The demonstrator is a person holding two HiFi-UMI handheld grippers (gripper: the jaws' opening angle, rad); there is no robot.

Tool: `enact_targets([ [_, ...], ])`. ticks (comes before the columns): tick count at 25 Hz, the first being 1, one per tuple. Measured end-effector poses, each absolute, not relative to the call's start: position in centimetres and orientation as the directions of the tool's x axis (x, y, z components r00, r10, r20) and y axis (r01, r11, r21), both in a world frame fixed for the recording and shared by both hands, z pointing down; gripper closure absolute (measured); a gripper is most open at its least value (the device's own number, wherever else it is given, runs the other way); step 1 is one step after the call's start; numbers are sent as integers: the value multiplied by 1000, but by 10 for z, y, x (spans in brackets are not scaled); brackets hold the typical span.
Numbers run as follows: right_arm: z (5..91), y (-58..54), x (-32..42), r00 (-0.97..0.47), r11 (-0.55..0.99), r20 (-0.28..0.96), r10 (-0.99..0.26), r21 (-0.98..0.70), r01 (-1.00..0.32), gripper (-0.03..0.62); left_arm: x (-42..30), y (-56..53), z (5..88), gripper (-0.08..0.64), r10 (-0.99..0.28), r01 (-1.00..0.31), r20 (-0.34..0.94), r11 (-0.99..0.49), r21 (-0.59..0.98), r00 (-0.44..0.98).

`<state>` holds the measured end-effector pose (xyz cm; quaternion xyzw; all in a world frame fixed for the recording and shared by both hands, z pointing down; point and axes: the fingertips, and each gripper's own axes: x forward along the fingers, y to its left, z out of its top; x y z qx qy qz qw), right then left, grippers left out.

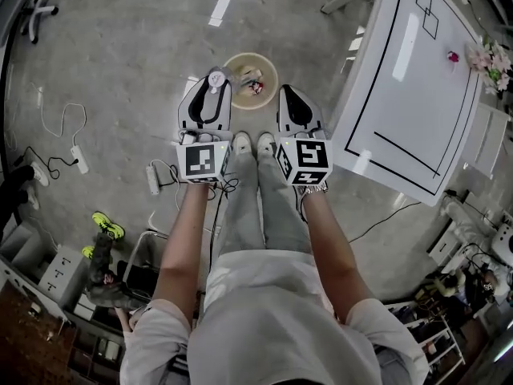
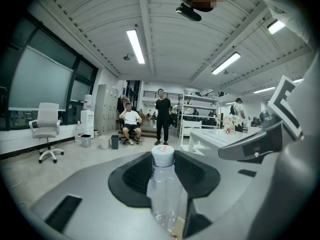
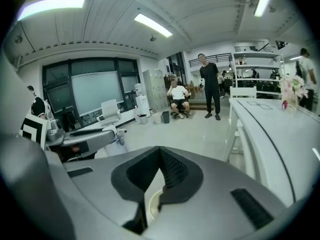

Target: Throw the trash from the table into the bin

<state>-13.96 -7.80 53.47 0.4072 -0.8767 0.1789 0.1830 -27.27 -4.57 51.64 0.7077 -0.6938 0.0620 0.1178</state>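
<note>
Clamping clear bottle [image 2: 162, 184], left tool [image 1: 214, 80] above bin [image 1: 270, 65] rim; right tool [image 1: 288, 92] closed, empty.

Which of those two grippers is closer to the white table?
Right. The right gripper hangs just beside the table's edge; the left gripper, holding a bottle, is farther off, by the bin.

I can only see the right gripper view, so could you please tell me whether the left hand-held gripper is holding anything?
Observer: Yes, the left hand-held gripper is shut on a clear plastic bottle with a white cap.
Operator: Thank you. Where is it held right now?
Observer: The head view shows the bottle's cap end over the left rim of the round bin on the floor.
Operator: Is that bin empty?
Observer: No, a few pieces of trash lie inside it.
</note>
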Motion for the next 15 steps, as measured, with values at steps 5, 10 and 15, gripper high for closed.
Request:
enact_targets([
  [5, 625, -69, -145, -597, 604, 532, -601, -187, -775, 591, -279, -48, 616, 416, -942, -996, 336, 3, 87, 27],
  [10, 707, -57, -129, -576, 567, 590, -566, -229, -791, 591, -269, -47, 710, 416, -924, -993, 383, 36, 117, 11],
  [15, 776, -53, -130, -591, 590, 594, -545, -230, -774, 591, -252, -49, 804, 416, -917, -992, 397, 23, 122, 27],
])
